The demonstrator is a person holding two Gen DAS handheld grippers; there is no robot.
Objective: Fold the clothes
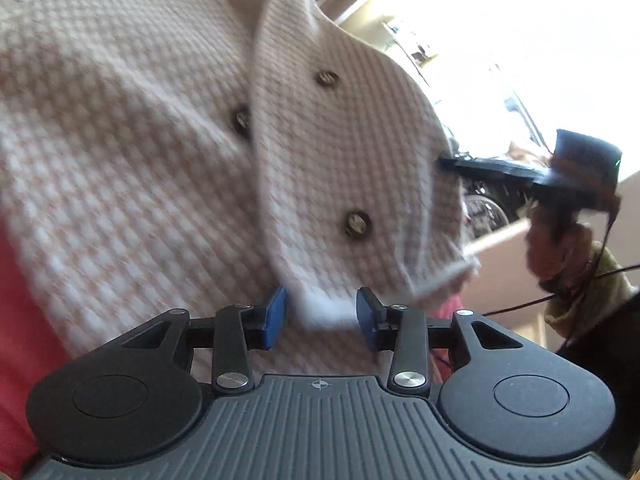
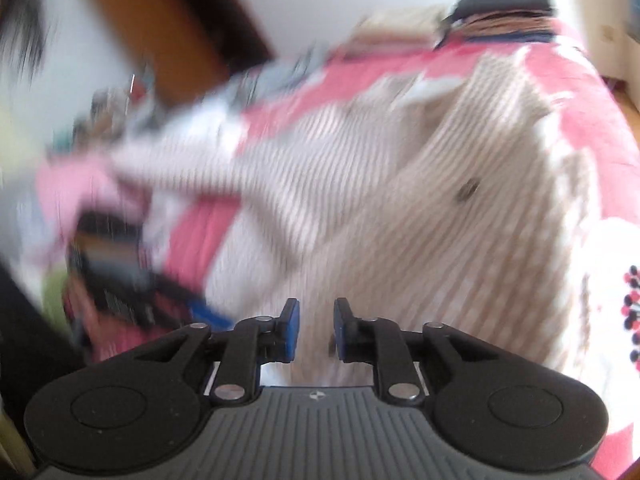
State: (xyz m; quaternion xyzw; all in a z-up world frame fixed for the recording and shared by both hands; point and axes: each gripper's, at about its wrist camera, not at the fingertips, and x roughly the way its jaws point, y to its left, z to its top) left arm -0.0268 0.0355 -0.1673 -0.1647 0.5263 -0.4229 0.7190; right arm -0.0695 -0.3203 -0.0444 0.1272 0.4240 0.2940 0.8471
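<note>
A beige-and-white checked knit cardigan [image 1: 168, 152] with dark buttons [image 1: 357, 223] fills the left wrist view, lying on a pink bedspread [image 1: 16, 320]. My left gripper [image 1: 322, 316] is open, and the cardigan's white hem sits loosely between its blue pads [image 1: 276, 316]. My right gripper [image 1: 446, 162] comes in from the right, its black fingers at the cardigan's far edge. The right wrist view is blurred and shows the same cardigan [image 2: 420, 200] spread out. There my right gripper [image 2: 316, 330] stands open just above the fabric, with nothing pressed between the pads.
Folded clothes [image 2: 504, 12] are stacked at the far end of the bedspread [image 2: 600, 128]. Loose garments [image 2: 80, 184] and a blurred black-and-blue object [image 2: 120, 292] lie at the left. A brown door [image 2: 160, 28] stands behind. A person's hand [image 1: 560, 240] holds the right gripper near a bright window [image 1: 500, 40].
</note>
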